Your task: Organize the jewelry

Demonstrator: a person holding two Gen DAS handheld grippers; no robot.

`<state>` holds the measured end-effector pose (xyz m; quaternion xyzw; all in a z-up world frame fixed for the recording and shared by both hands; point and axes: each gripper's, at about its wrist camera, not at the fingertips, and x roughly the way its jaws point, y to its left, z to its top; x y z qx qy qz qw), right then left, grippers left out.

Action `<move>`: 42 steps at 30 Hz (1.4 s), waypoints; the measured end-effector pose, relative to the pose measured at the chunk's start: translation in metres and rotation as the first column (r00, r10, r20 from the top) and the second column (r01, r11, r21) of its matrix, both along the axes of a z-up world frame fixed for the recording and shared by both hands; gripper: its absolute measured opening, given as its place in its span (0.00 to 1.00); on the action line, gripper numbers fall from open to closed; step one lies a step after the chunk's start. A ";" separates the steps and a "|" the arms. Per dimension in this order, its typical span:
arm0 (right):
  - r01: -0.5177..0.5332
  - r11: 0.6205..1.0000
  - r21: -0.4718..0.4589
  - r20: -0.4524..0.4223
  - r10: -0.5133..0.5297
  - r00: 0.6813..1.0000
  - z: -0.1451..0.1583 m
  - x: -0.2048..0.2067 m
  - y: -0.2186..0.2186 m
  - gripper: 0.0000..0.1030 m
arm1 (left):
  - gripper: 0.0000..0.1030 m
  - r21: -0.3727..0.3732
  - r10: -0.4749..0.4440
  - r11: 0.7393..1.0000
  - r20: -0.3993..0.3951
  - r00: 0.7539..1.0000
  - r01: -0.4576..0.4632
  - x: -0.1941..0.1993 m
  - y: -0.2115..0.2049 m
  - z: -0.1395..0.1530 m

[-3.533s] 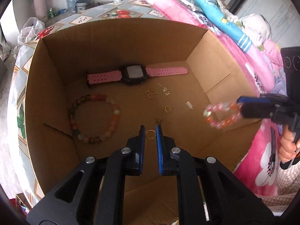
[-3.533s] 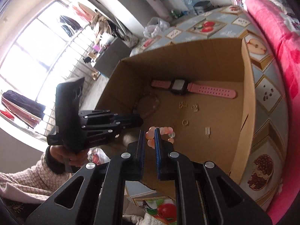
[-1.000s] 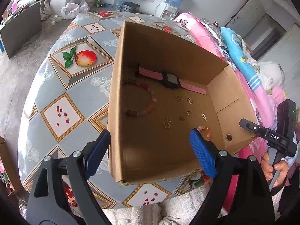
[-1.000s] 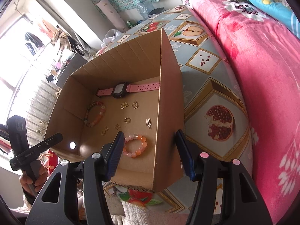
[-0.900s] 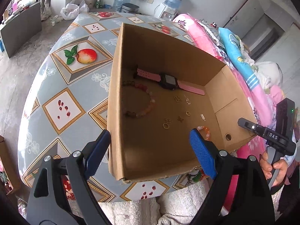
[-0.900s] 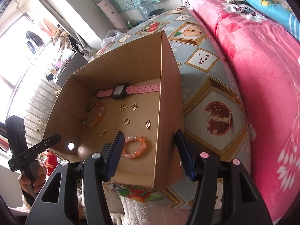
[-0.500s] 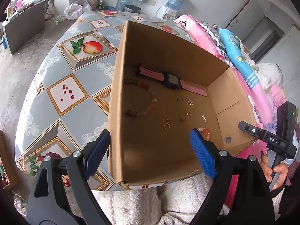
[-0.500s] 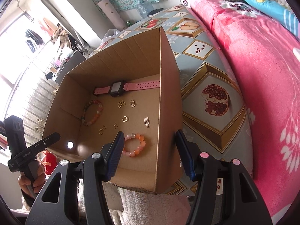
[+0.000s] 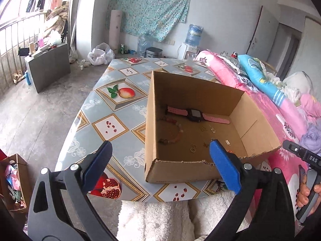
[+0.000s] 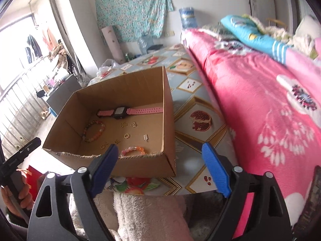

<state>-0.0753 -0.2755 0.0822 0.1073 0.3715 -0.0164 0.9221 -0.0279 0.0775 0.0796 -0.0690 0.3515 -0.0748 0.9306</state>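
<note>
Left wrist view looks down on an open cardboard box [image 9: 192,170] sitting near the front edge of the worktop [image 9: 112,108], which is covered in a fruit-patterned cloth. Both left tongs [image 9: 160,160] and right tongs [image 10: 160,160] stand wide with nothing between their blue pads, and their jaws have just been opening further. Each pair is held back from the box, above a white fluffy fabric [image 9: 160,219] at the near edge.

Inside the box, a watch with a pink strap [image 10: 122,111] lies along the far wall. A dark beaded bracelet [image 10: 93,130] lies on the floor of the box toward the left side, and a pale pink and orange beaded bracelet [image 10: 133,150] lies close to the near wall. Several small gold pieces are scattered between them, including a ring [image 10: 127,135] and a little charm [image 10: 145,137]; their finer shapes are too small to make out.

A pink floral blanket [image 10: 260,104] runs along the right side of the worktop, with a blue pillow [image 10: 250,32] beyond it
</note>
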 end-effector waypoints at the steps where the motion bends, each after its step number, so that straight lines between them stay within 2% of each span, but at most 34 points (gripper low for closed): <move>1: -0.004 1.000 -0.015 0.011 0.004 1.000 0.002 -0.005 0.004 0.86 | 0.91 0.007 0.001 1.000 0.001 1.000 -0.001 -0.003 0.000 0.001; 6: -0.028 0.998 -0.064 0.005 0.029 1.000 0.000 -0.018 0.028 0.93 | 0.92 -0.015 -0.008 1.000 0.002 1.000 0.008 -0.017 -0.002 0.002; 11: -0.039 0.973 -0.226 -0.001 0.040 0.999 -0.006 -0.021 0.063 0.93 | 0.92 0.010 -0.020 1.000 -0.008 1.000 0.020 -0.024 -0.009 -0.004; 13: -0.054 0.967 -0.248 0.008 0.058 0.998 -0.007 -0.023 0.073 0.93 | 0.92 0.018 -0.011 1.000 -0.007 1.000 0.011 -0.026 -0.009 -0.004; 20: -0.091 0.980 -0.176 -0.013 0.090 0.996 -0.013 -0.017 0.085 0.94 | 0.92 0.060 0.016 0.998 -0.015 1.000 -0.015 -0.027 -0.012 -0.008; 24: -0.105 0.985 -0.139 -0.064 0.097 0.993 -0.020 -0.008 0.089 0.94 | 0.92 0.109 0.008 0.994 -0.069 0.998 -0.001 -0.017 -0.022 -0.017; 32: -0.079 0.994 -0.069 -0.177 0.065 0.982 -0.033 0.014 0.087 0.94 | 0.92 0.122 0.014 0.992 -0.191 0.982 0.010 0.004 -0.042 -0.032; 42: -0.066 0.996 -0.057 -0.227 0.051 0.972 -0.042 0.027 0.085 0.94 | 0.92 0.179 0.007 0.983 -0.257 0.966 0.041 0.014 -0.064 -0.040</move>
